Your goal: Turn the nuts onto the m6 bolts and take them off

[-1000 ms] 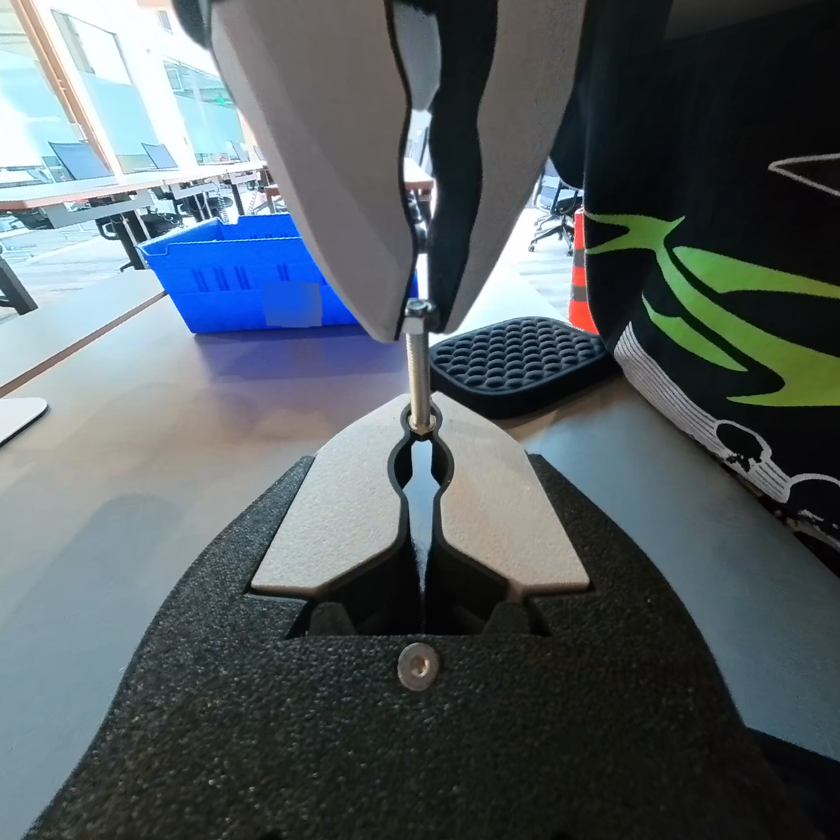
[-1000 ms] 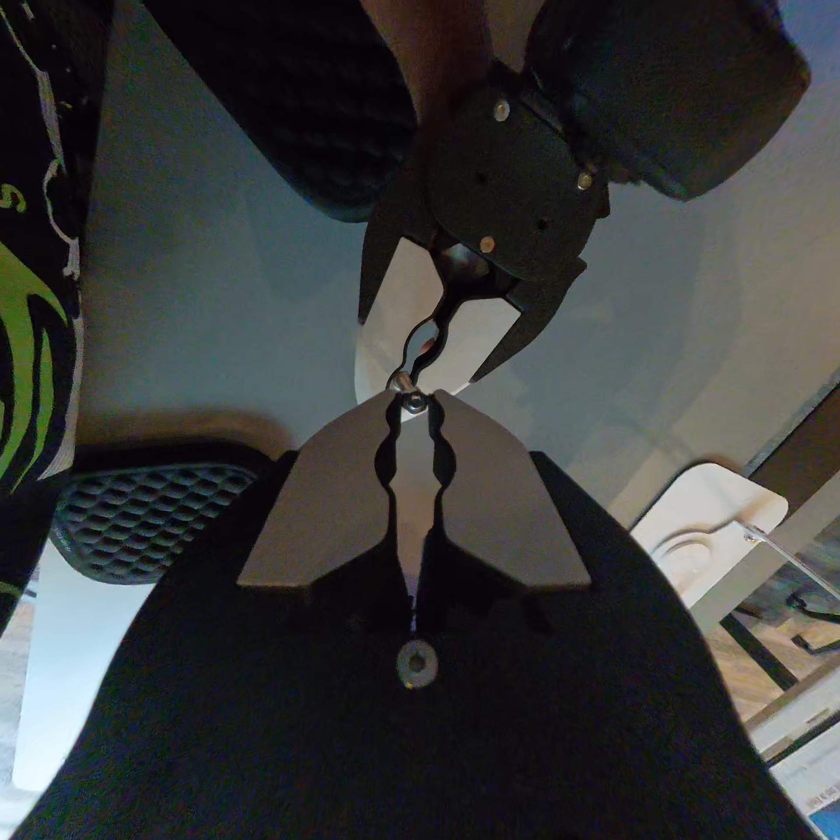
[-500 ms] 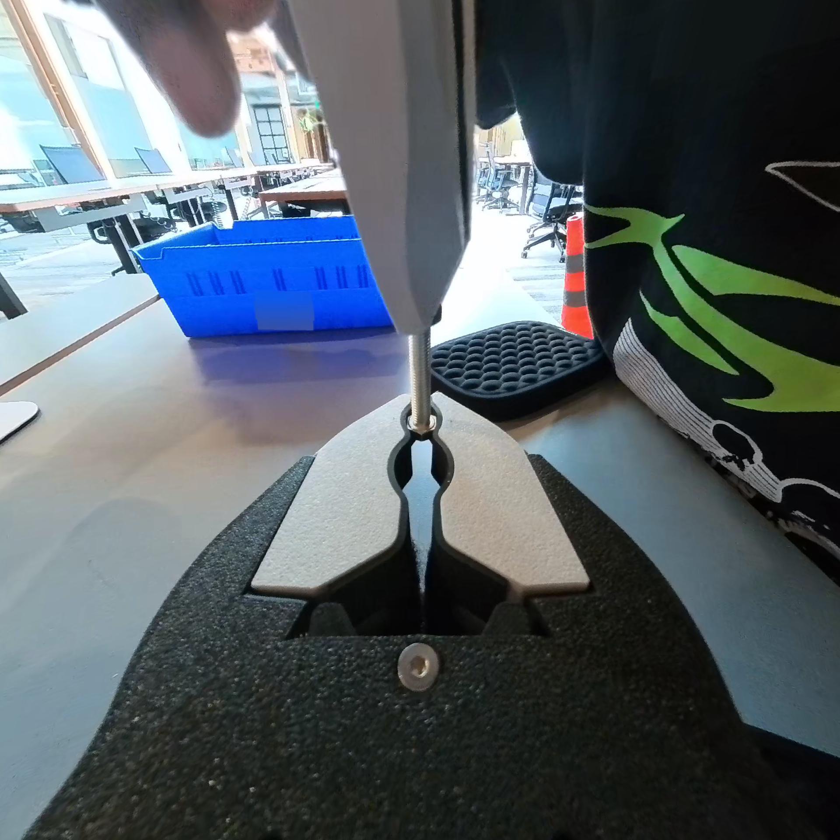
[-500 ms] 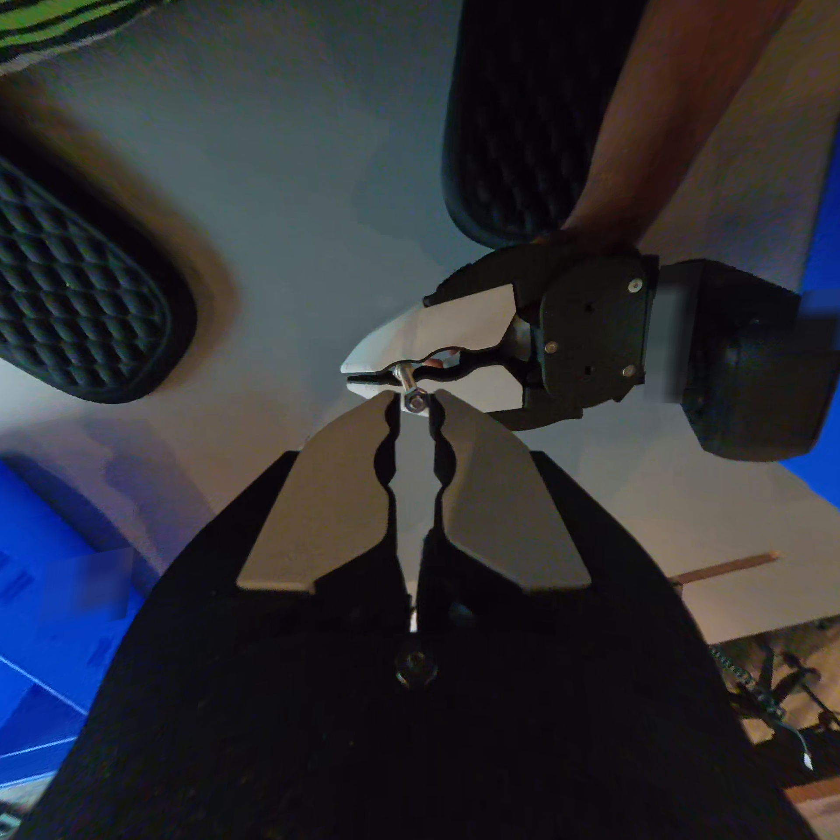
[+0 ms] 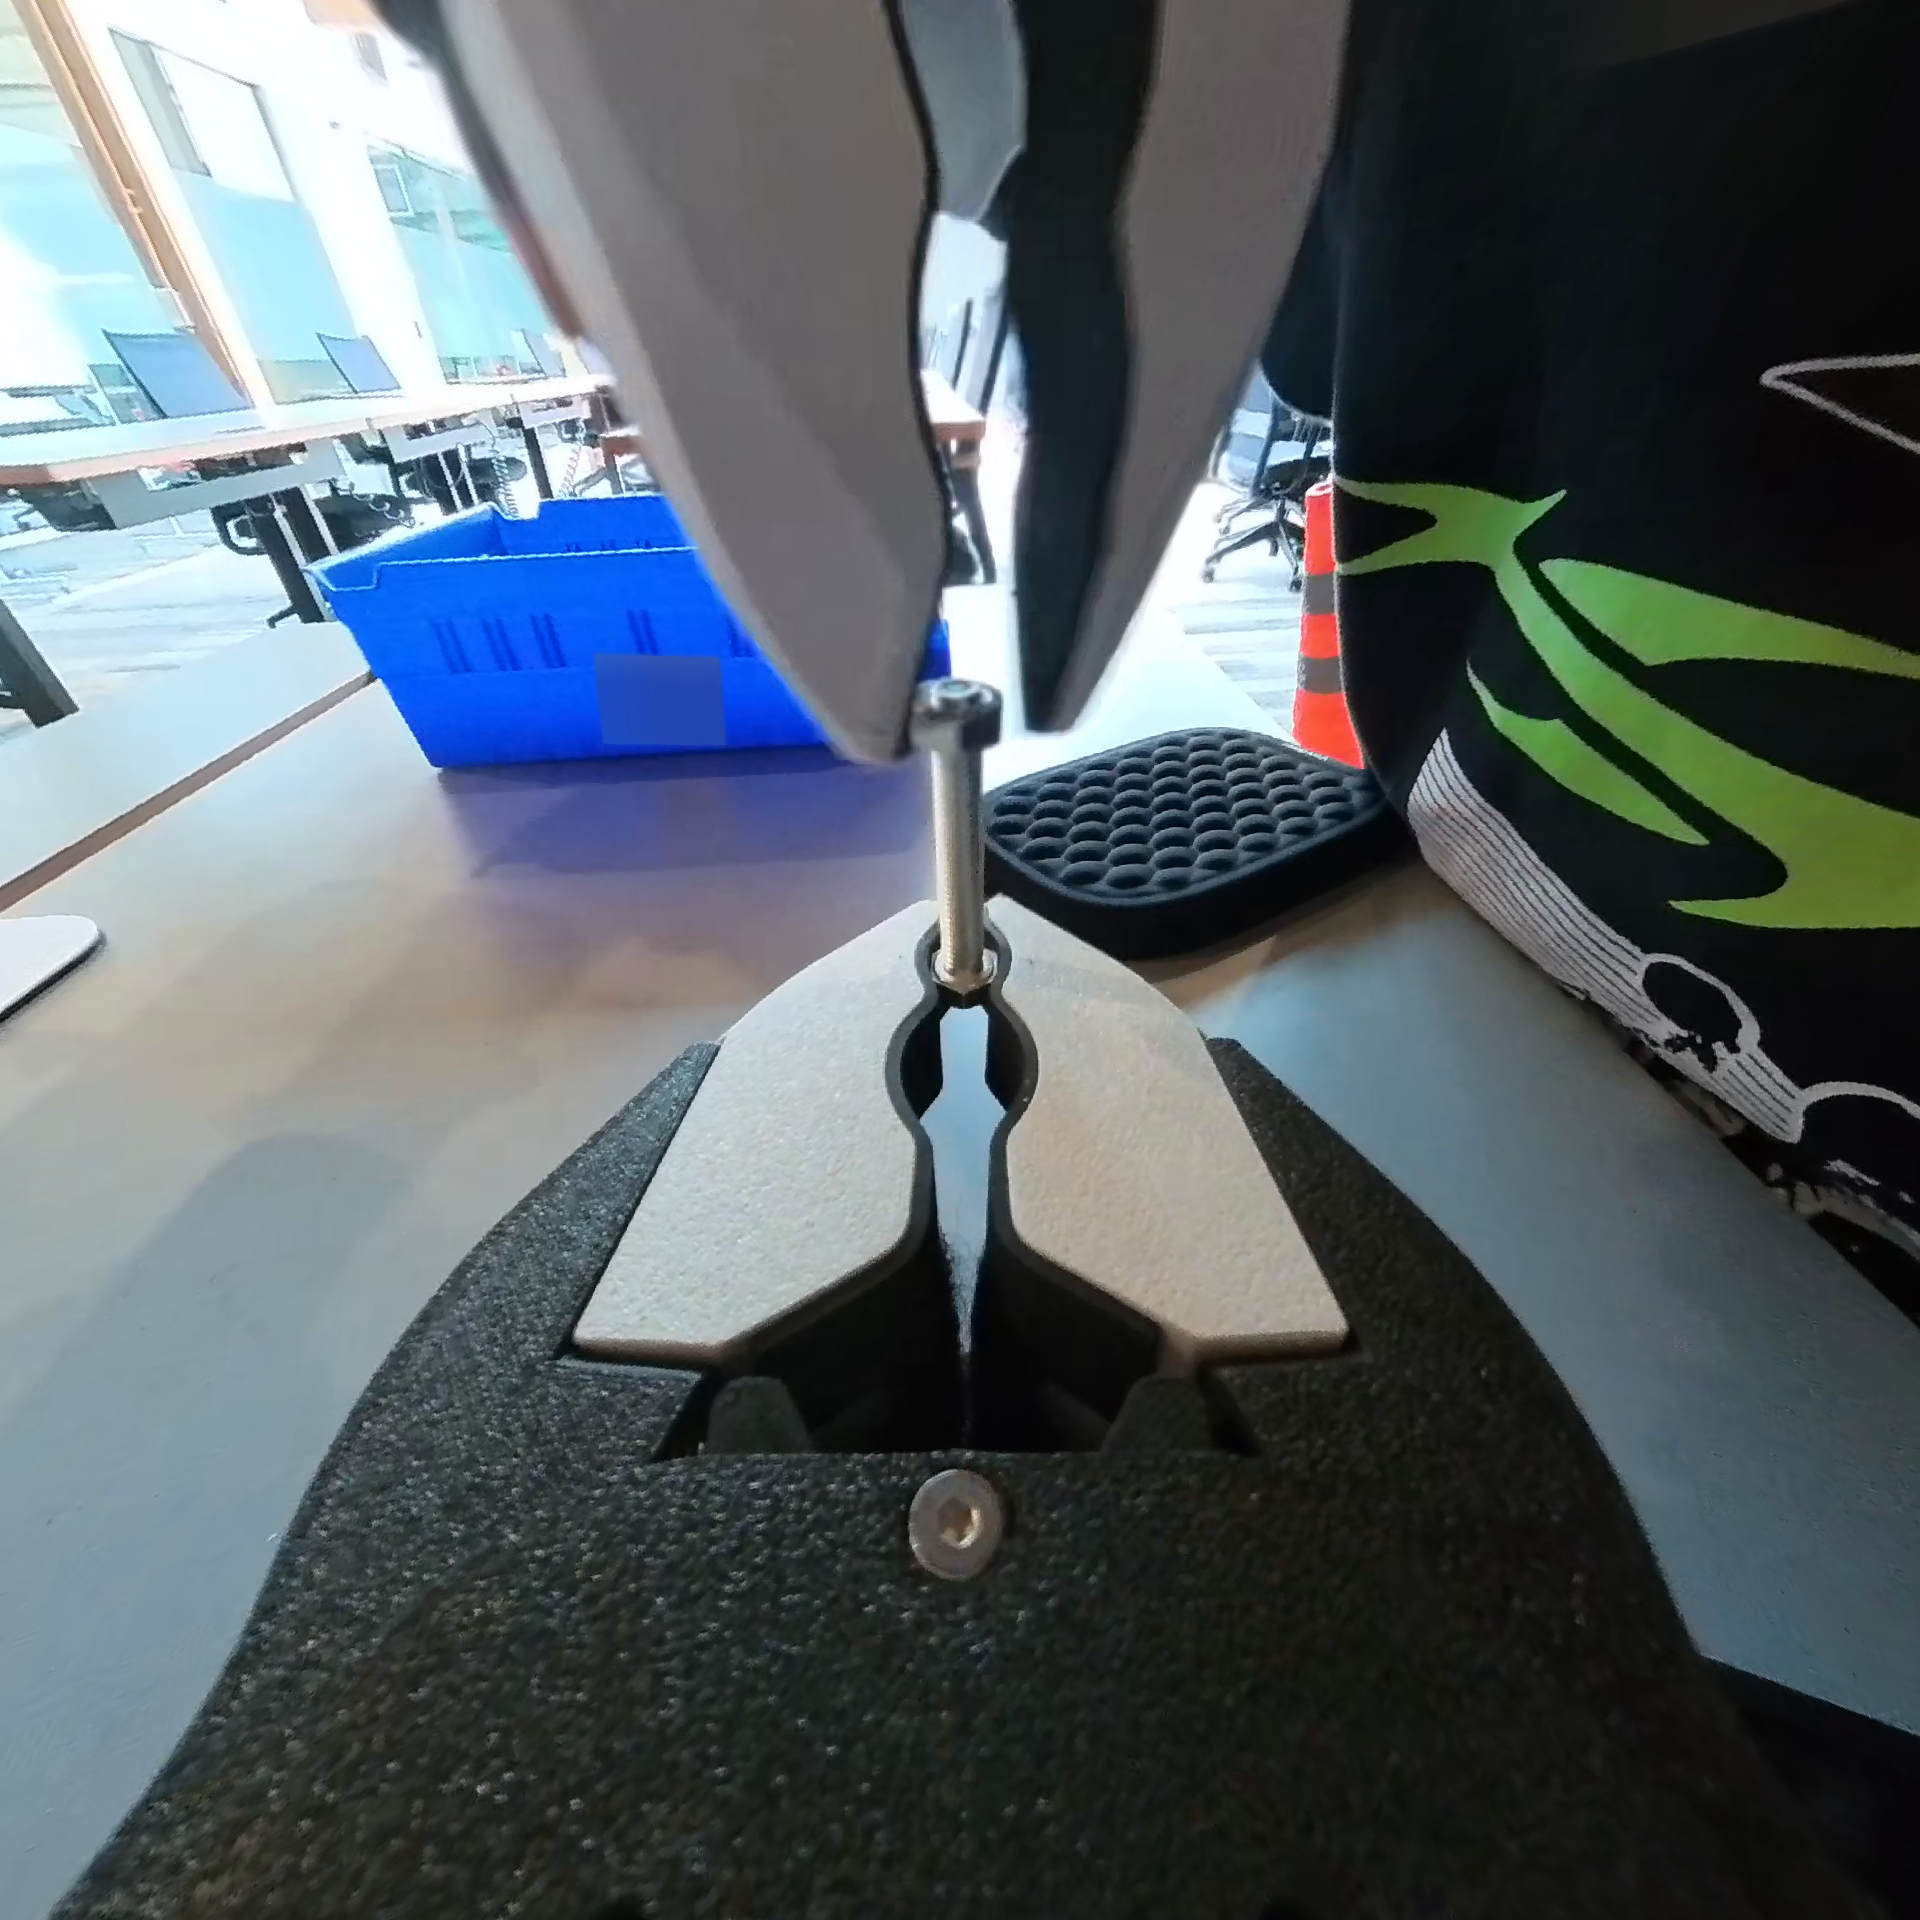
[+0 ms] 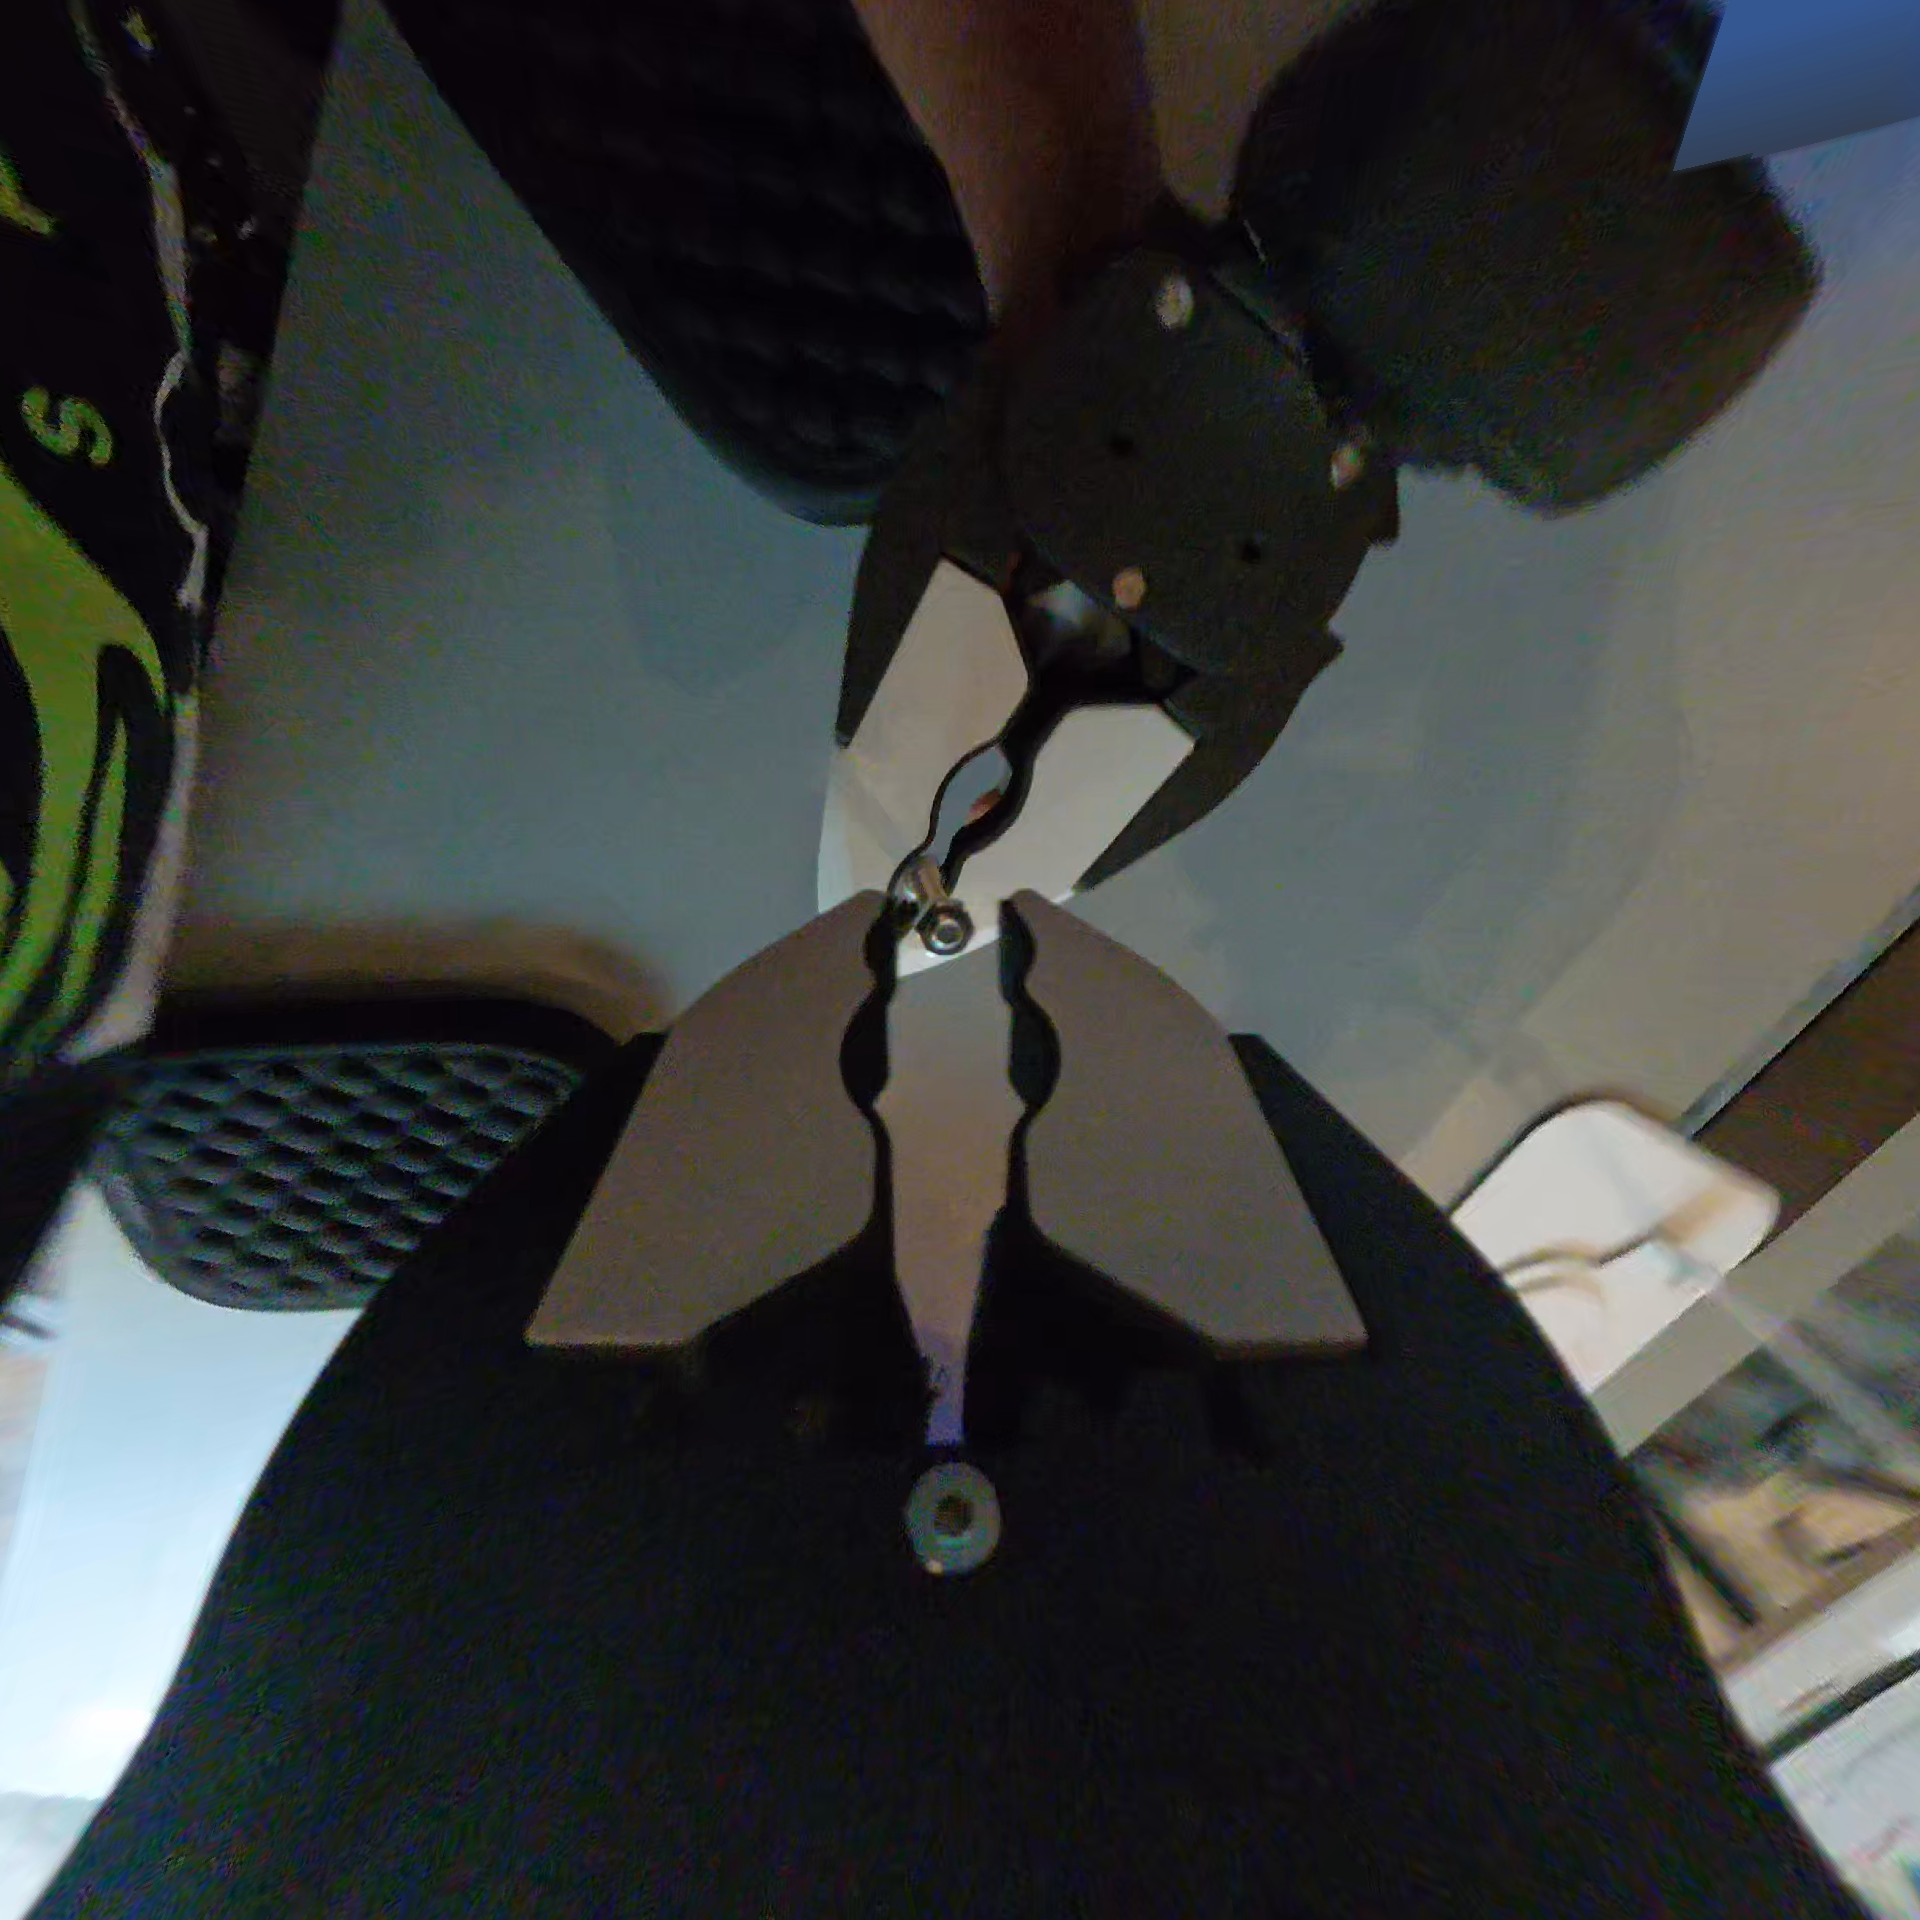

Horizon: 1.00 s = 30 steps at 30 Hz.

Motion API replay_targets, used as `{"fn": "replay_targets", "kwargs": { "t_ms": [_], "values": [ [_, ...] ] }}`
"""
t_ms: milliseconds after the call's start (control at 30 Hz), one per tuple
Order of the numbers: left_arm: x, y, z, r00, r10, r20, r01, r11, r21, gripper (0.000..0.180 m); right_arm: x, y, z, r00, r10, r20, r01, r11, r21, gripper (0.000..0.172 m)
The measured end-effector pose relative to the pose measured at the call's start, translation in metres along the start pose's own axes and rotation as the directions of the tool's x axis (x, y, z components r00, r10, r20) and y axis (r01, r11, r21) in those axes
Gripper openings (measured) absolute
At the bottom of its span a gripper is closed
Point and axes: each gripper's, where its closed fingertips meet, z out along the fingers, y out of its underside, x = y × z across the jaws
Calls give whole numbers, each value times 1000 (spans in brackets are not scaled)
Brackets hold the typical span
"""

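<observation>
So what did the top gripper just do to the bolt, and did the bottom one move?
The right gripper, coming down from above, twisted round and back while clamped on the bolt head, then opened its jaws. One finger now touches the head; the other stands clear. The left gripper stayed shut on the nut at the bolt's lower end, holding the bolt upright. The blue bin and black mat did not move.

A grey table [image 5: 312,1039] filled the near ground. On it, far left, sat a blue plastic crate [image 5: 540,634], and to the right a black honeycomb-textured mat [image 5: 1174,821]. Beyond, daylight poured through tall windows [image 5: 94,260] on the left onto rows of desks [image 5: 260,436] and office chairs [image 5: 1257,488]. An orange traffic cone [image 5: 1322,634] stood on the floor far right.
</observation>
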Motion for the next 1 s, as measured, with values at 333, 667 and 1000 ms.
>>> {"fn": "replay_targets", "kwargs": {
  "t_ms": [333, 667, 1000],
  "values": [
    [2, 0, 0, 1000, 5, -16, -5, 1000, 1, 2, -17, 2, -8, 597, -788, 154, 783, 613, 102, 22],
    [3, 0, 0, 999, -3, -33, 3, 1000, 1, 2, -9, 5, 3, 302, -931, 207, 944, 321, 69, 17],
    [-1, -1, -1, 1000, -17, 0, 17, 1000, 11, 2, 3, 3, 4, 735, -664, 136, 672, 740, -22, 10]
  ]
}}
